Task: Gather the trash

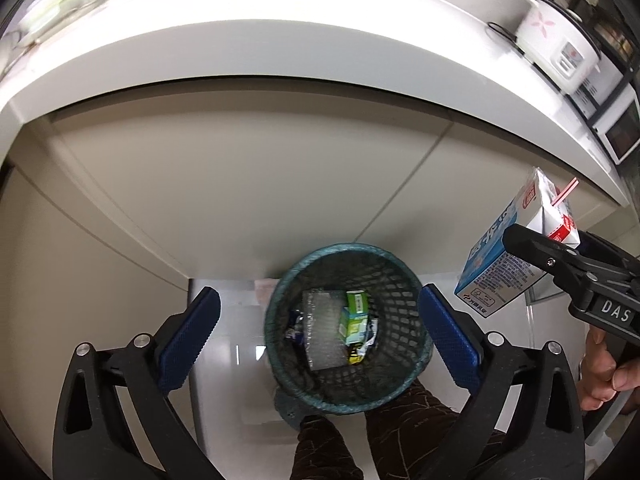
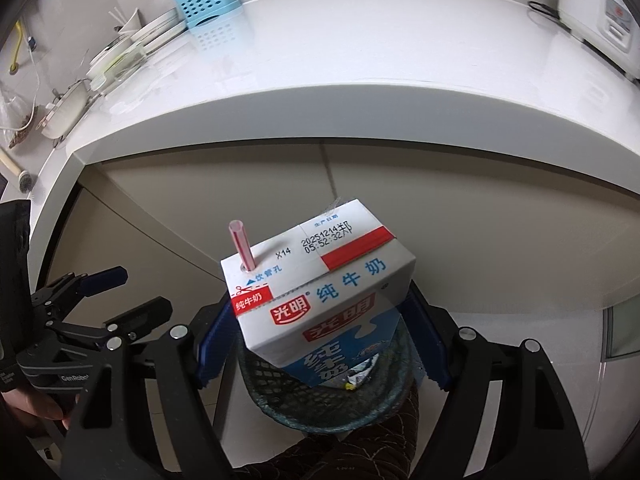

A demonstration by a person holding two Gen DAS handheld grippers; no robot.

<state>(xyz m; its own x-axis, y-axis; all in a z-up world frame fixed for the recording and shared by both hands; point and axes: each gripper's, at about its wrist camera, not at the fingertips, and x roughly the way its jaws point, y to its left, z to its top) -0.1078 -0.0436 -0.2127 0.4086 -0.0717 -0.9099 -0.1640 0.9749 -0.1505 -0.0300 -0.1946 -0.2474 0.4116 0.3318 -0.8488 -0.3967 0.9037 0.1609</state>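
Left hand-held gripper [image 1: 318, 322] hangs spread wide and empty above the mesh bin [image 1: 348, 332], where a green carton [image 1: 354, 316] lies. Right hand-held gripper [image 2: 316, 346] pinches the milk carton [image 2: 320, 292], straw [image 2: 241, 245] up, just over the bin by the white surface [image 2: 360, 60].

Bin [image 1: 347, 328] mouth open above (counter [image 1: 280, 40] edge overhangs behind).

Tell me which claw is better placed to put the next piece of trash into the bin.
The right claw. It is shut on the milk carton, right above the mesh bin. The left claw is open and holds nothing.
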